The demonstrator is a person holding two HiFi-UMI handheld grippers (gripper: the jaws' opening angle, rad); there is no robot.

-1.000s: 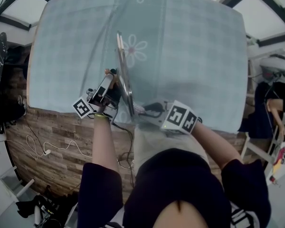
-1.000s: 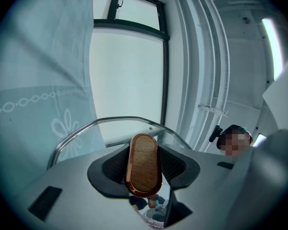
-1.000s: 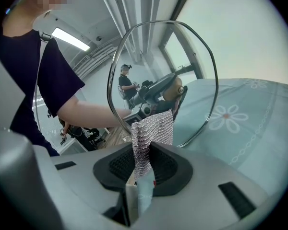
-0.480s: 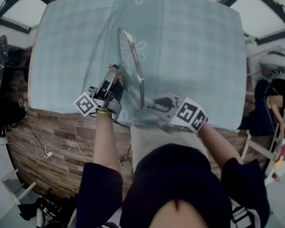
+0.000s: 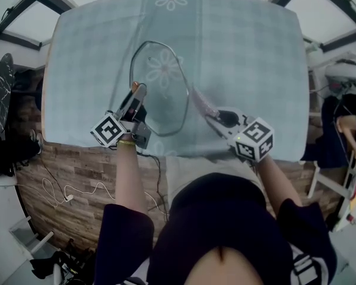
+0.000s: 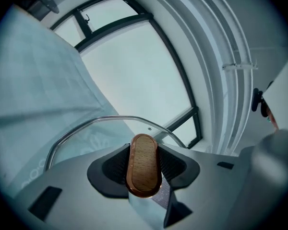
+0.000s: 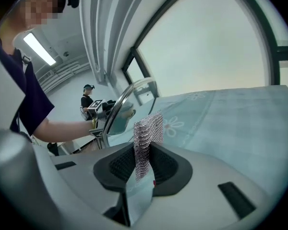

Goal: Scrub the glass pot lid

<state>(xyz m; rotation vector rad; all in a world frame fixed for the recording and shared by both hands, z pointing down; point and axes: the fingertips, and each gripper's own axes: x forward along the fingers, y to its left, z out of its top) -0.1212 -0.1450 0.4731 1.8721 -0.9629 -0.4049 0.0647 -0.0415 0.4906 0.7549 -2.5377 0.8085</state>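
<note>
**Lid gripped by its handle, mesh scrubber at the rim**

Nearest the person, the left gripper has its jaws clamped on the oval, copper-edged wooden handle of the round, metal-rimmed glass pot lid. The right gripper has its jaws drawn in narrow on a strip of silvery metal-mesh scrubber, which stands up limp from between the pads.

Between the two grippers, the lid is held raised and tilted over the near half of the table. The scrubber's free end lies just beside the lid's right rim. Whether it touches the glass, and whether the lid's low edge rests on the cloth, cannot be told.

Beyond lies the pale blue-green checked tablecloth with its printed flowers.

The lid is probably stiff, fairly weighty and brittle, with a slick face. The handle looks the soundest place to hold it. With only that one hold, hard pressure near the rim may swing the lid, so lighter strokes would suit. The mesh is floppy and will fold under pressure.

Count: two grippers, one lid, one handle, one scrubber, one cloth.
</note>
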